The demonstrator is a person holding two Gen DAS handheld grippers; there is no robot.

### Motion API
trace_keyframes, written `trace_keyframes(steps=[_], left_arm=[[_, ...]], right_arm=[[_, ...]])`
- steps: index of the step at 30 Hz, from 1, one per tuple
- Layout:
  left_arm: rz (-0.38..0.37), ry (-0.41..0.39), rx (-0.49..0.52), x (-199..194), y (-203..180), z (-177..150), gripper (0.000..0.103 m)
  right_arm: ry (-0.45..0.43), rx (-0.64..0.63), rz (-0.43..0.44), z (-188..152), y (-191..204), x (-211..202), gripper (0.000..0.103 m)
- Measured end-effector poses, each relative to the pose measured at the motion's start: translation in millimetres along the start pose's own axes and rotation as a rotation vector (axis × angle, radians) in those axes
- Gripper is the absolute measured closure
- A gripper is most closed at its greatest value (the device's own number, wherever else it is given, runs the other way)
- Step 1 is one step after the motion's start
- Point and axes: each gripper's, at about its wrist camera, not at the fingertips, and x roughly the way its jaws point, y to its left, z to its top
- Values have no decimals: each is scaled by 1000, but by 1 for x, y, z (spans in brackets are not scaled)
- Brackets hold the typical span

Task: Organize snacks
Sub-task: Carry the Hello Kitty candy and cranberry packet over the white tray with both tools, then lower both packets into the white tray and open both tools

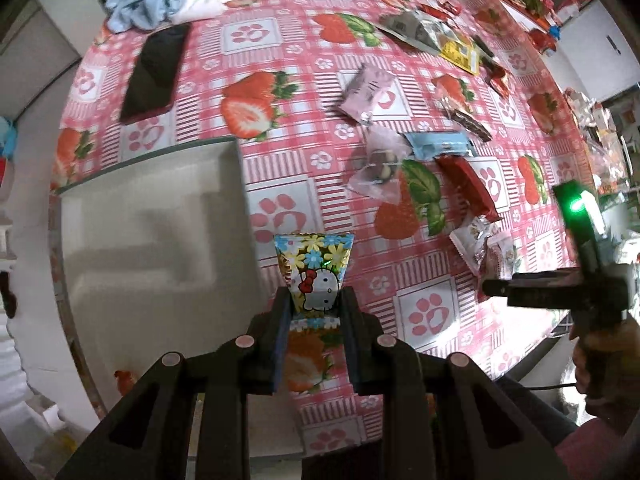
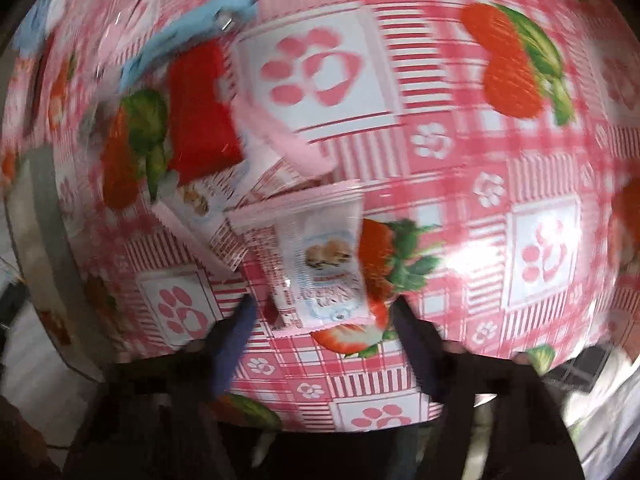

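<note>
Right gripper (image 2: 322, 310) above a bench of scattered snacks, the picture smeared with motion blur.

The gripper's two dark fingers (image 2: 236, 332) stood wide apart over the strawberry-print cloth (image 2: 460, 168) on the bench. Between them and just ahead lay a white cookie packet (image 2: 320, 264), tilted. A second white packet (image 2: 204, 208) lay just left of it, with a pink wrapper (image 2: 280, 140) beyond. Farther left sat a red packet (image 2: 200, 116), and a light blue wrapper (image 2: 184, 32) lay past that.
</note>
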Motion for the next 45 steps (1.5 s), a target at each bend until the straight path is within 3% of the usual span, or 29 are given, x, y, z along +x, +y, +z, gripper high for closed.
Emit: trace_keyframes(steps=[3,7,13,32,45], left_arm=[[7,-10,-37,-5,12,-3,76],[5,-29,-99,-12,29,-8,76],[6,-30,-177,-11,49,-17,76],[1,-35,-359,-10,112,-61,76],[-44,4,-434,6,135,-88,76]], right_arm=[[7,-51,-71,0,10,3,56],[-5,-48,27,-1,15,-10,58],[-62,-184,110,-3,48,-48,59],[-67,-560,139,-8,250,-66,59],[-8,-743,72,-25,343,-39,59]])
